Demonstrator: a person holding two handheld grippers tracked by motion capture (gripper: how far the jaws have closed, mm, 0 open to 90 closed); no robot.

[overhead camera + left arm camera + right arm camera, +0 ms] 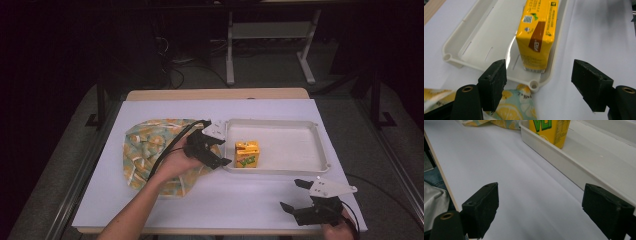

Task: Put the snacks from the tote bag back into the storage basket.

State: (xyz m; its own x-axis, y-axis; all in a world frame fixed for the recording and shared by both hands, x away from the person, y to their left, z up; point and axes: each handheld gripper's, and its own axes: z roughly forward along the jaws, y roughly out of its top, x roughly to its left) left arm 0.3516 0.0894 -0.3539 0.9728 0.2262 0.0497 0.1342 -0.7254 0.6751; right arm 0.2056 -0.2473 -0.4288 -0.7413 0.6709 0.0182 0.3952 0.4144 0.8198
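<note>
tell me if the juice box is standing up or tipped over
Standing upright: the juice box rests on its base at the left end of the tray.

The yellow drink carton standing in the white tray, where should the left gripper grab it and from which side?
Probably the upper body of the yellow drink carton, across its two flat side faces. It stands upright at the left end of the white tray, whose rim hides its base, so a low grip looks blocked. The left gripper is already open and facing it from the fabric bag side; come in above the rim.
</note>
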